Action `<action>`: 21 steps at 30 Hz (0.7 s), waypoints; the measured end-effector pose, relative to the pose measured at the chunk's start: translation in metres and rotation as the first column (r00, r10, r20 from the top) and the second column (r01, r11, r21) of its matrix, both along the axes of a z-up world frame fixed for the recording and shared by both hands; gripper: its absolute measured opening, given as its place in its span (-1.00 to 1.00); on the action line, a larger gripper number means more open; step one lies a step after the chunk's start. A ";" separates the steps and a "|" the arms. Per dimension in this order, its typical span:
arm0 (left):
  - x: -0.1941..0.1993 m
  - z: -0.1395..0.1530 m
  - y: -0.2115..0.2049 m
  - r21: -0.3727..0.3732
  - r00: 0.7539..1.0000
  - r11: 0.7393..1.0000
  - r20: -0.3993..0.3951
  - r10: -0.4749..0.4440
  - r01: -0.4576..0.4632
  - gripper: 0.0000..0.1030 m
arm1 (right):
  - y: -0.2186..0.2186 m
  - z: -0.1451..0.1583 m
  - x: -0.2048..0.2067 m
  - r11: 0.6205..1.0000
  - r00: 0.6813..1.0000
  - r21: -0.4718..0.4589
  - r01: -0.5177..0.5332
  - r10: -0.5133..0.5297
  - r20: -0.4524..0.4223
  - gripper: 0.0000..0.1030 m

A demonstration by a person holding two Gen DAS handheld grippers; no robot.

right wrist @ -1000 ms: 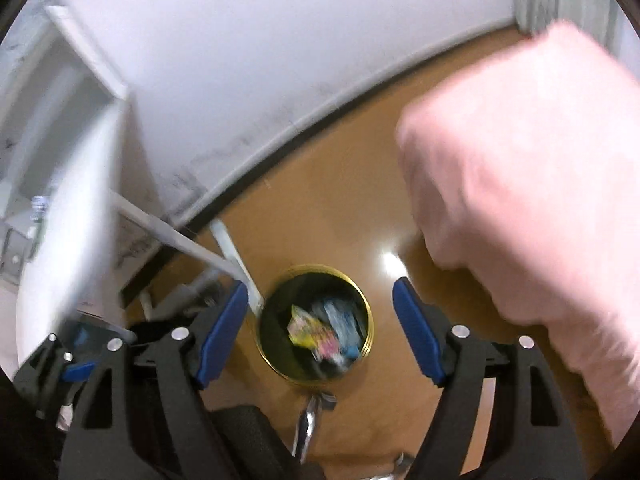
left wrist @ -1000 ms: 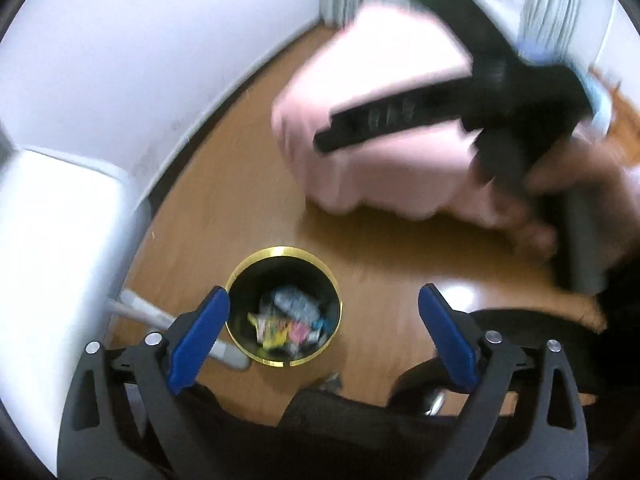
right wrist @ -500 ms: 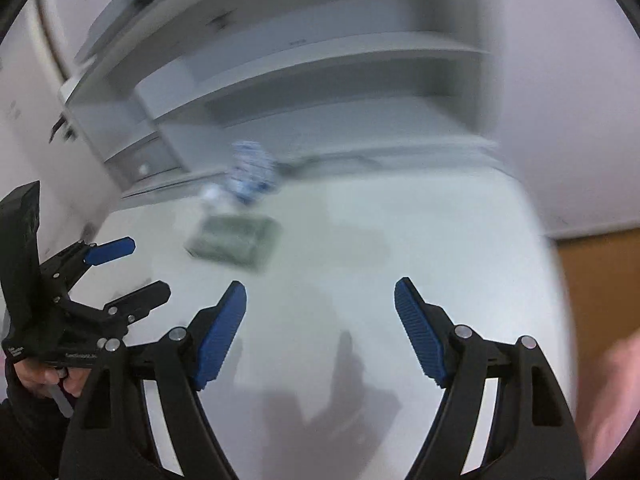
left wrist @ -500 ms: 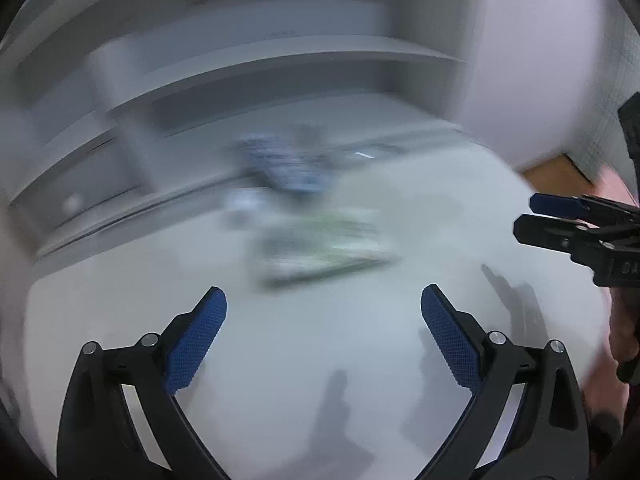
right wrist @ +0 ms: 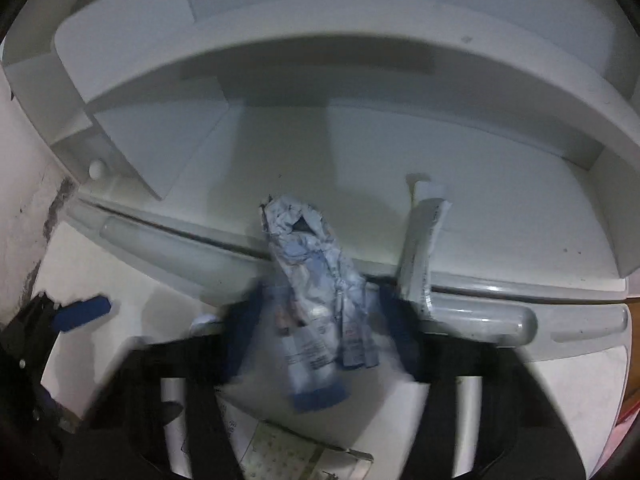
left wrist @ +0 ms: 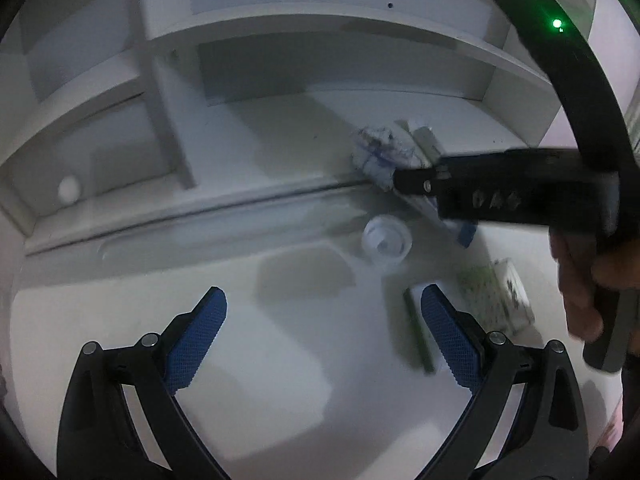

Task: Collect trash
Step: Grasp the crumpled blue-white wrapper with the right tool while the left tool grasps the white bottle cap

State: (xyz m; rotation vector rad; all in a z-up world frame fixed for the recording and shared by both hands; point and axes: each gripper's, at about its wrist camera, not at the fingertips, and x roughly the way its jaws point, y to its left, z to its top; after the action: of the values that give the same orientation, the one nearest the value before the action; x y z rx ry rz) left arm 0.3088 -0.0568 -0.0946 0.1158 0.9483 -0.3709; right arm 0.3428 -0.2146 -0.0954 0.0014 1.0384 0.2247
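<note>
A crumpled blue-and-white wrapper lies on the white desk across its back groove. My right gripper is open, its blurred blue pads on either side of the wrapper's lower half. In the left wrist view the right gripper reaches the same wrapper. My left gripper is open and empty above the desk. A white cup and a green-patterned packet lie ahead of it to the right.
A white tube-like wrapper lies just right of the crumpled one. White shelves rise behind the desk. A patterned packet lies under my right gripper. The left gripper's blue pad shows at the left edge.
Both grippers swung up from the trash bin on the floor to the desk. My right gripper has moved forward around the crumpled wrapper; the left has closed in on the cup and packet.
</note>
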 end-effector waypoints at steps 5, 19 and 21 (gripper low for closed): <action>0.008 0.001 -0.016 0.011 1.000 1.000 0.024 -0.020 0.019 0.84 | -0.014 0.025 -0.029 0.998 0.996 0.061 0.023 -0.028 0.080 -0.36; -0.010 0.022 -0.053 0.067 0.999 0.998 0.047 0.003 -0.006 -0.43 | -0.099 0.064 -0.175 0.984 0.976 0.116 0.137 -0.154 0.155 -0.36; -0.032 0.036 -0.063 0.056 0.997 0.998 0.072 -0.020 0.015 -0.43 | -0.124 0.069 -0.204 0.975 0.965 0.124 0.184 -0.203 0.165 -0.36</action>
State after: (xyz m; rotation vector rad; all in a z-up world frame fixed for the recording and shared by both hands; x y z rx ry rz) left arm 0.2772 -0.1195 -0.0582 0.1871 0.8865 -0.3544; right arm 0.1385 -0.3385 -0.0261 0.1772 0.8414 0.1002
